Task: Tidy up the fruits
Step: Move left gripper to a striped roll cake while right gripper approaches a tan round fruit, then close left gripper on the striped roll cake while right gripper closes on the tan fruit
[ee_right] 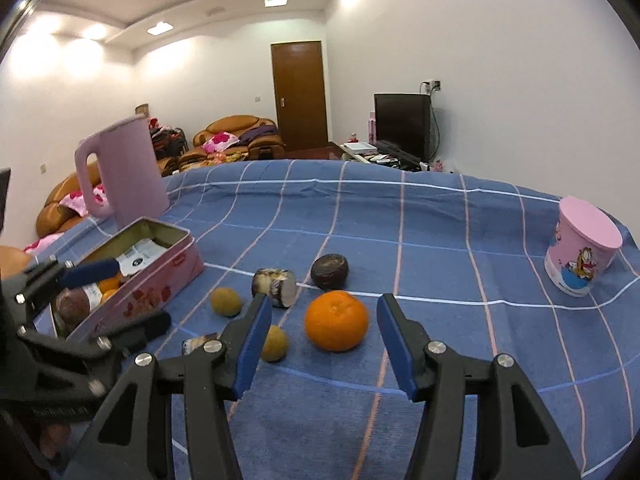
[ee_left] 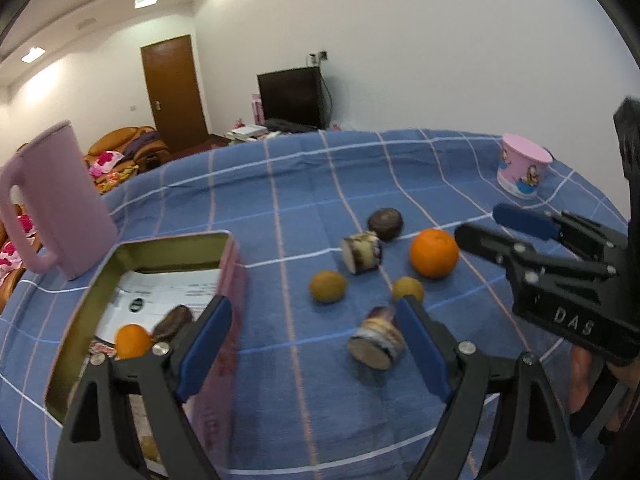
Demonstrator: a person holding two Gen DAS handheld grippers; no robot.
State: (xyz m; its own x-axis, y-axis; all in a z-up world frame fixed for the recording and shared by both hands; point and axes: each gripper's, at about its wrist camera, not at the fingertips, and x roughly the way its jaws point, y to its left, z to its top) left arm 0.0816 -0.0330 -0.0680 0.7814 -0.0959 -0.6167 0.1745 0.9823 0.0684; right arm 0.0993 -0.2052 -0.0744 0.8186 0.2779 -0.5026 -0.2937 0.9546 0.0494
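Orange [ee_right: 336, 321] fruit sits straight ahead between the spread, empty jaws of my right hand-held gripper [ee_right: 325, 342], nearer than my wide-open, empty left hand-held gripper [ee_left: 316, 340].

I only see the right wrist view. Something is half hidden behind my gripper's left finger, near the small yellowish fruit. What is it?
Observer: The left wrist view shows it whole: a small jar lying on its side on the cloth.
Operator: Is the left gripper holding it?
Observer: No. The left gripper is open and empty; the jar lies just beside its right finger.
Operator: How close am I to the orange?
Observer: From the side, the right gripper has its jaws apart, tips right next to the orange; I cannot tell whether they touch.
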